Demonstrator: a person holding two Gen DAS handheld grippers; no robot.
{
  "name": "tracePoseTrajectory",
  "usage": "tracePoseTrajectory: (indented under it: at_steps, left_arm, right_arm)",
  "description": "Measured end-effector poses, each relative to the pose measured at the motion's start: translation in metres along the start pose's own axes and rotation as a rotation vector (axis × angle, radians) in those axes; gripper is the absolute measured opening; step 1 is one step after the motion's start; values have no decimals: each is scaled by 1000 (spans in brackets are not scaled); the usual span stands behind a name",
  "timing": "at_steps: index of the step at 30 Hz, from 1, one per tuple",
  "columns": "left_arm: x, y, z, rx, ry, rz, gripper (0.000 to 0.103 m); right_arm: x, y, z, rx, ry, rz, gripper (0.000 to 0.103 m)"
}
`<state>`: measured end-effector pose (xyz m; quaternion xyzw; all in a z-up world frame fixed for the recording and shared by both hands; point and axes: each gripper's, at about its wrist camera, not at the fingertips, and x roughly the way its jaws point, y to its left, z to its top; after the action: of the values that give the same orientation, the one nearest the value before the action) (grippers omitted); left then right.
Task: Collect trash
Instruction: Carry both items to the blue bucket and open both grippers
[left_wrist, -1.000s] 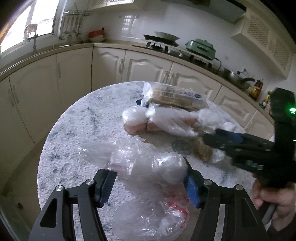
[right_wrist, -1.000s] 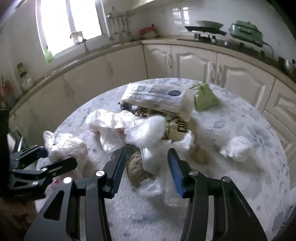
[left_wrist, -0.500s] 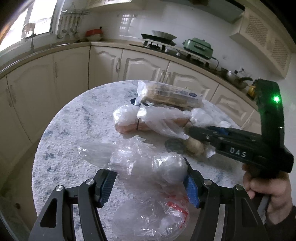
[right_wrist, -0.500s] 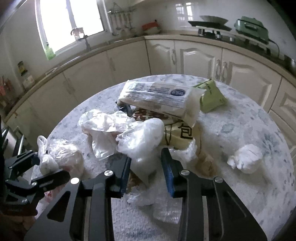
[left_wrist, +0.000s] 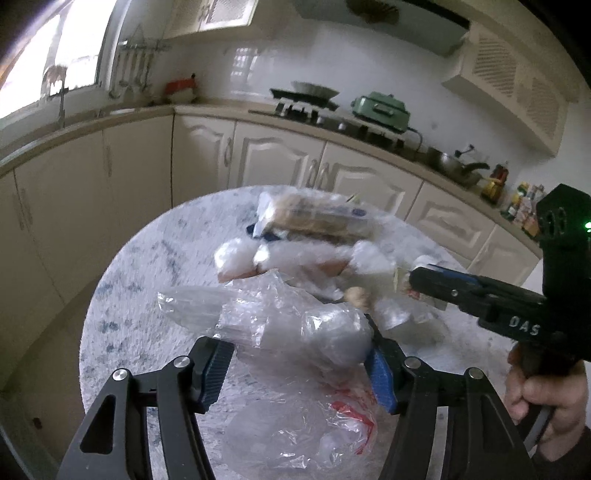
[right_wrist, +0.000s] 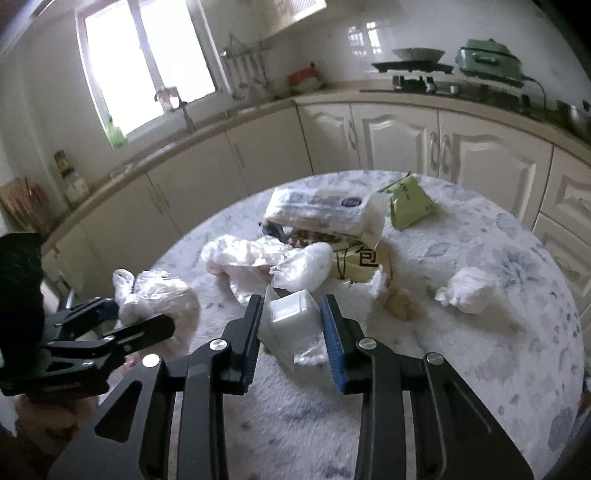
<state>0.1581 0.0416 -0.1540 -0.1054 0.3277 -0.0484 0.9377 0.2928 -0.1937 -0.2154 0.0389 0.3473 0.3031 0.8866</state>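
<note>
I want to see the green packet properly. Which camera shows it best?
The right wrist view: the green packet lies in plain sight on the table, beside the long wrapped package. In the left wrist view, that package hides nearly all of it.

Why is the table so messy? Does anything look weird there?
Yes. Crumpled plastic bags and wrappers lie heaped mid-table, and a brownish lump sits loose on the cloth. A wadded tissue lies apart, toward the right edge.

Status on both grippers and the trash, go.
Left gripper shut on crumpled plastic bag. Right gripper shut on clear plastic container. More wrappers remain on table; nothing blocking.
</note>
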Motion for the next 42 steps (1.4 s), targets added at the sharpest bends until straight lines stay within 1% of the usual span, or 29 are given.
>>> tracePoseTrajectory:
  at_steps: [4, 9, 14, 18, 19, 20, 22, 23, 25, 28, 30, 31, 32, 34, 35, 37, 40, 42]
  left_arm:
    - [-15, -15, 2, 32, -43, -16, 60]
    - [-29, -38, 5, 74, -77, -39, 60]
    - [-36, -77, 17, 138, -117, -80, 60]
    - [-32, -118, 29, 195, -152, -129, 60]
    - [-29, -129, 32, 212, -179, -136, 60]
    - [-26, -141, 35, 227, -184, -155, 60]
    - [-17, -169, 41, 260, -183, -198, 60]
    - [-13, -180, 43, 300, -179, -235, 60]
    - [-2, -210, 48, 334, -176, -286, 60]
    - [18, -251, 55, 380, -149, -357, 60]
    - [33, -280, 59, 409, -123, -404, 60]
    - [43, -295, 60, 424, -104, -425, 60]
    - [54, -309, 60, 438, -81, -446, 60]
    - [77, -337, 63, 463, -32, -478, 60]
    - [90, -351, 61, 477, -4, -490, 60]
    - [117, -377, 62, 505, 49, -499, 60]
    - [160, -413, 58, 560, 111, -485, 60]
    - [186, -431, 55, 587, 157, -477, 60]
  right_arm:
    - [-26, -4, 1, 10, -47, -6, 32]
    - [-60, -12, 1, 19, -105, -27, 32]
    - [-102, -30, 1, 37, -175, -66, 32]
    - [-144, -56, -1, 62, -237, -131, 32]
    - [-154, -64, -2, 73, -249, -152, 32]
    - [-163, -71, -3, 81, -260, -172, 32]
    - [-184, -87, -6, 98, -283, -215, 32]
    - [-197, -98, -9, 114, -296, -243, 32]
    - [-221, -120, -13, 141, -318, -301, 32]
    - [-249, -148, -22, 180, -329, -382, 32]
    - [-268, -176, -35, 224, -326, -443, 32]
    - [-274, -184, -40, 237, -324, -461, 32]
    - [-282, -200, -49, 266, -317, -491, 32]
    - [-285, -222, -60, 309, -304, -522, 32]
    - [-287, -240, -71, 349, -291, -539, 32]
    - [-286, -268, -88, 410, -271, -553, 32]
    - [-284, -300, -114, 482, -241, -566, 32]
    - [-275, -326, -133, 544, -214, -555, 32]
